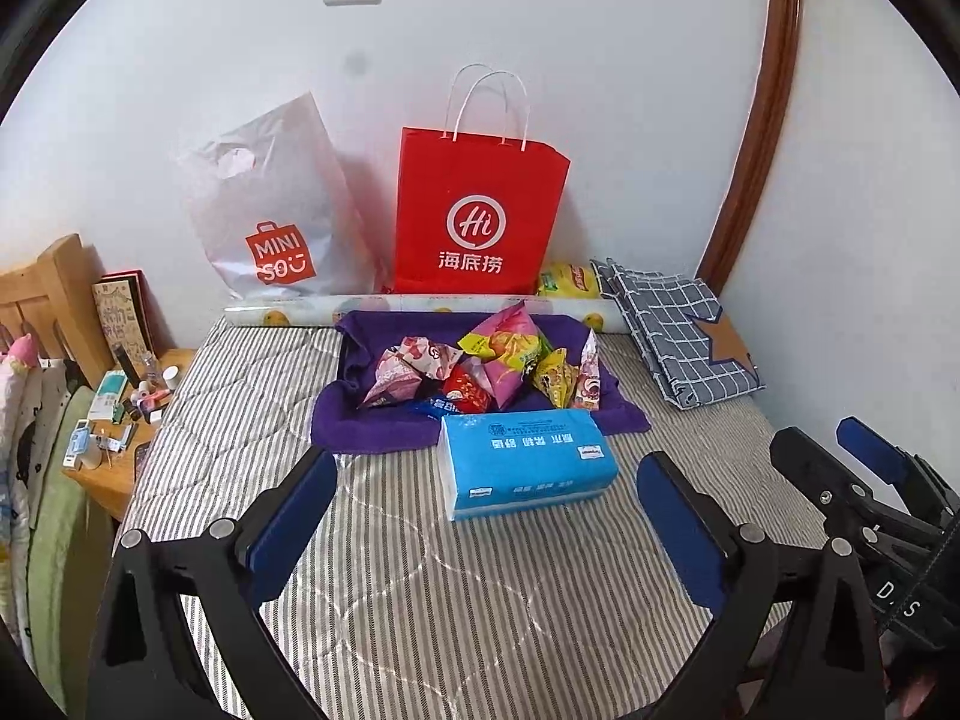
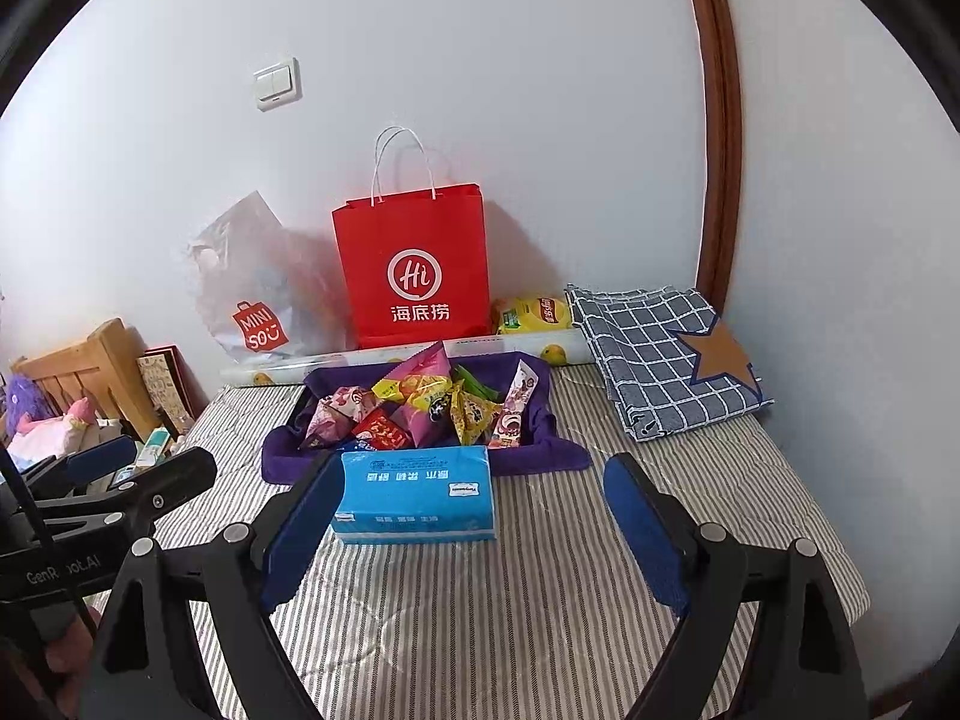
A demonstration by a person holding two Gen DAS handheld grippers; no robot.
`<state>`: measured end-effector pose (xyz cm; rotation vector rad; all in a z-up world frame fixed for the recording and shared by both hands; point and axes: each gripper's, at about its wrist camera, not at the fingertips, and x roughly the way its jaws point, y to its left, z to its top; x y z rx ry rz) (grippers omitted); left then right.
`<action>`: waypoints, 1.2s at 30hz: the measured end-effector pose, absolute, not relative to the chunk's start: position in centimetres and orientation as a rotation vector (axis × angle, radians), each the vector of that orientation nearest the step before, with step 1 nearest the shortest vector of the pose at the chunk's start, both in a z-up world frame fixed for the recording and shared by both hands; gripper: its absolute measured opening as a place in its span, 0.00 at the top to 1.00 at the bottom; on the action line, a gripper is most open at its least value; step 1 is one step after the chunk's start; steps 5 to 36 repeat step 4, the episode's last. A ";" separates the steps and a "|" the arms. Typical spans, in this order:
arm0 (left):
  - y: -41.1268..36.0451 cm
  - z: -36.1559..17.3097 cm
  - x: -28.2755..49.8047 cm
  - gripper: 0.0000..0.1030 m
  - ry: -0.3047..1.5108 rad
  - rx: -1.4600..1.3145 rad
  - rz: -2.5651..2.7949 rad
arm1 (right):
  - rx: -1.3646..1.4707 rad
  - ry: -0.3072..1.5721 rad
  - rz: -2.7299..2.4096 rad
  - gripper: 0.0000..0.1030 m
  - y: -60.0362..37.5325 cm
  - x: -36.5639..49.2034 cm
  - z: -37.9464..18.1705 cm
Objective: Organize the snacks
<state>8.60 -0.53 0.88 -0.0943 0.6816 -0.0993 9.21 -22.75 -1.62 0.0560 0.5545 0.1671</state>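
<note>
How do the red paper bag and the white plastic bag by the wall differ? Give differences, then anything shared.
The red paper bag stands upright with stiff, flat sides; the white plastic bag leans, soft and crinkled. The red paper bag has looped cord handles; the white plastic bag has a cut-out grip hole. Both rest against the wall behind the snacks, each printed with a logo.

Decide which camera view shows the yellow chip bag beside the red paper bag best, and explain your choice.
The right wrist view shows the yellow chip bag best: its whole front face and printed label are visible between the red paper bag and the checked cloth. The left wrist view shows only its upper part, foreshortened behind the patterned roll.
</note>
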 end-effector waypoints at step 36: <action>-0.6 1.0 8.4 0.03 0.677 -0.093 -0.097 | 0.061 0.552 0.167 0.14 -22.8 8.9 -1.4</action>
